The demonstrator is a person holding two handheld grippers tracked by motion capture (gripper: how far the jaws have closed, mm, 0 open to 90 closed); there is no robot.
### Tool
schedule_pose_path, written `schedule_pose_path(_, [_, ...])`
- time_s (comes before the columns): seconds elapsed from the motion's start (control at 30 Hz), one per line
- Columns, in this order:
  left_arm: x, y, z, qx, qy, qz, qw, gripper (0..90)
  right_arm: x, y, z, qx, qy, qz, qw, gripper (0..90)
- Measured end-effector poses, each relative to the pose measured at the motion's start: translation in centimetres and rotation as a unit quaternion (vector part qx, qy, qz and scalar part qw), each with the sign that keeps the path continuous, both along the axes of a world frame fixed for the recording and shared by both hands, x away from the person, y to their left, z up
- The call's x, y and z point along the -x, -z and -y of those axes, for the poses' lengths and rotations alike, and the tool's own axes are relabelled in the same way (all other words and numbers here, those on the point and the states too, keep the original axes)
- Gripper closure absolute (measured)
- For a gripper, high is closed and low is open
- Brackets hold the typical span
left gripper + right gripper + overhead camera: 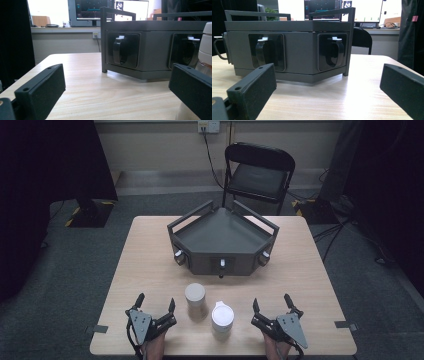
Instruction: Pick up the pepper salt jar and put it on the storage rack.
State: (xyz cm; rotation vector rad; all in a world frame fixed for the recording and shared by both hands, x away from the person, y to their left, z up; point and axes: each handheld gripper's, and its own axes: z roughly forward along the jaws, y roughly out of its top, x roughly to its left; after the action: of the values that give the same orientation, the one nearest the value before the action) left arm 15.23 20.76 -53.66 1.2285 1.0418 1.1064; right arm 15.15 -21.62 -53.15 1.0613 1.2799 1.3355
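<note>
Near the front edge of the wooden table [150, 265] rest both grippers. My left gripper [155, 303] is open, its jaws spread wide with nothing between them [115, 92]. My right gripper [272, 301] is open too, and bare table lies between its jaws [327, 92]. Between the two grippers stand a beige jar [195, 299] with a flat lid and a white-lidded jar [222, 318]; the beige jar's side appears at the right edge of the left gripper view [206, 50]. Behind them sits a dark grey angular tray box [223, 242] with black handles on its front faces [299, 47].
A black folding chair [259, 172] stands beyond the far edge of the table. Dark stands and cables sit on the grey floor at both sides. Monitors [110, 10] glow on a desk in the background.
</note>
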Motion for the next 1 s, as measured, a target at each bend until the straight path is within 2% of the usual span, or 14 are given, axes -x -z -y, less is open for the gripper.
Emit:
schedule_pose_path(0.77, [0.03, 0.04, -0.14, 0.000, 0.001, 0.001, 1.0000, 0.2, 0.01, 0.01, 0.08, -0.002, -0.001, 0.000, 1.0000, 0.0])
schedule_pose_path(1.0, [0.03, -0.18, -0.48, -0.016, 0.015, -0.001, 0.9998, 0.2, 0.01, 0.00, 0.09, -0.002, -0.002, 0.000, 1.0000, 0.0])
